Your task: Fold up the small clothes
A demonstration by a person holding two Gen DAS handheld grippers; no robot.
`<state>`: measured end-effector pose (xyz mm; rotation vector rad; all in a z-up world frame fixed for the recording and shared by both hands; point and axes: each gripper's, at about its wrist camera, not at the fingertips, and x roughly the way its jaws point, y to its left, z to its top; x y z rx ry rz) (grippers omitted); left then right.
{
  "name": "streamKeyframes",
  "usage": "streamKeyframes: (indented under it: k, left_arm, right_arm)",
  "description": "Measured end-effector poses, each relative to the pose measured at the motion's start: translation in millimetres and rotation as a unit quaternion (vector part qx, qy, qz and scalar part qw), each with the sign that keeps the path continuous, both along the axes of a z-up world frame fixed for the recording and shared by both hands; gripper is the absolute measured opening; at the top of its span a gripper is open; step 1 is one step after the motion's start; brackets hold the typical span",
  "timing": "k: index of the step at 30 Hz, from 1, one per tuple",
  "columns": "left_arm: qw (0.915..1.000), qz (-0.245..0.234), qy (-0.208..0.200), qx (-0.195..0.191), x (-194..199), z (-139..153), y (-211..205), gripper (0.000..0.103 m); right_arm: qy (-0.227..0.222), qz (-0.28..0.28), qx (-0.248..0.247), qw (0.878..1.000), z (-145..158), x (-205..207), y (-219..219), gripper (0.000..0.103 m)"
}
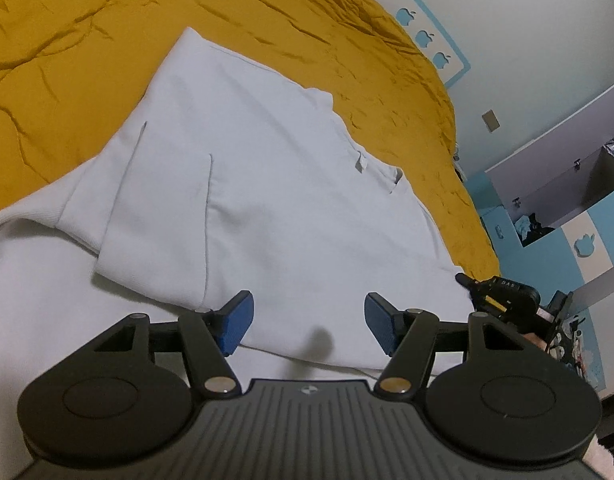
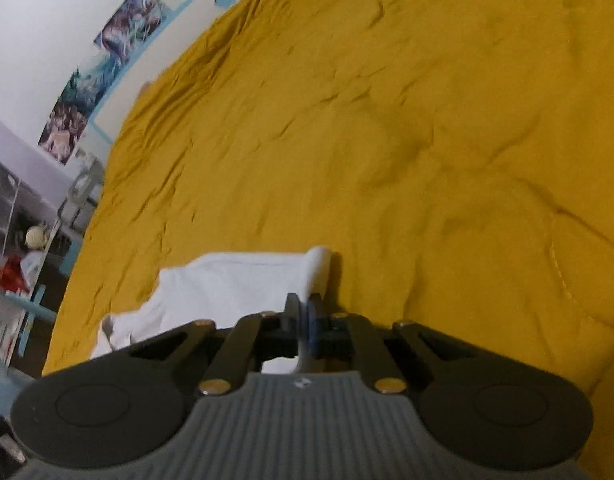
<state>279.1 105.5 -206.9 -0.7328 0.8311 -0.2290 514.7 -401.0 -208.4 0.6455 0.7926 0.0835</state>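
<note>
My left gripper (image 1: 307, 322) hangs over the near part of a white knit cotton shirt (image 1: 243, 184), its blue-padded fingers (image 1: 237, 322) spread wide with nothing between them but the cloth lying flat beneath. The shirt is spread on a mustard-yellow wrinkled bedspread (image 1: 87, 40), running away from this gripper toward the far side of the bed. One sleeve is folded in over the body on the left, and the collar with its small tag lies along the right edge, near where the bedspread falls away toward the pale blue wall.

My right gripper (image 2: 307, 316) is clamped on an edge of the shirt (image 2: 227, 284): in the right wrist view the two fingers are pressed together with a strip of white fabric pinched between the pads and a little roll of cloth standing up just beyond the tips. The rest of the shirt trails off to the left of that gripper. In the left wrist view the same gripper (image 1: 465, 280) shows as a black tip at the shirt's near right corner.

Beyond the bed on the right a white wall cabinet (image 1: 563, 184) stands open, with dark items inside too blurred to name.
</note>
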Motion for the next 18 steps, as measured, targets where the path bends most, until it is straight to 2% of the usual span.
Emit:
streamKeyframes:
  k: [3, 5, 6, 8, 10, 11, 13, 15, 18]
  left_arm:
    - [1.0000, -0.004, -0.004, 0.000, -2, -1, 0, 0.075]
    - [1.0000, -0.004, -0.006, 0.003, -2, -2, 0, 0.075]
    - [1.0000, -0.004, -0.006, 0.004, -1, -2, 0, 0.075]
    - [1.0000, -0.004, -0.007, 0.005, -2, -2, 0, 0.075]
    - [1.0000, -0.005, -0.008, 0.002, -3, 0, 2, 0.075]
    - [1.0000, -0.003, -0.009, 0.000, -4, 1, 2, 0.075]
    - [0.9998, -0.001, -0.018, 0.001, -7, 5, 4, 0.075]
    - [0.9996, 0.005, -0.027, 0.006, -9, 9, 5, 0.075]
    - [0.9993, 0.027, -0.024, -0.006, -8, 9, 9, 0.075]
  right_arm:
    - [-0.019, 0.000, -0.057, 0.998, 4, 3, 12, 0.000]
    - [0.002, 0.013, -0.113, 0.994, -6, 9, 24, 0.000]
    - [0.003, 0.016, -0.123, 0.992, -10, 10, 28, 0.000]
    - [-0.002, 0.000, -0.105, 0.994, -7, 7, 25, 0.000]
    - [-0.013, -0.013, -0.099, 0.995, 8, -13, 18, 0.010]
    - [-0.030, -0.007, -0.100, 0.995, 16, -28, 17, 0.010]
    - [-0.059, 0.025, -0.087, 0.994, 36, -58, 16, 0.010]
    - [-0.080, 0.075, -0.053, 0.993, 51, -87, 22, 0.010]
    - [-0.065, 0.164, -0.033, 0.984, 58, -114, 46, 0.010]
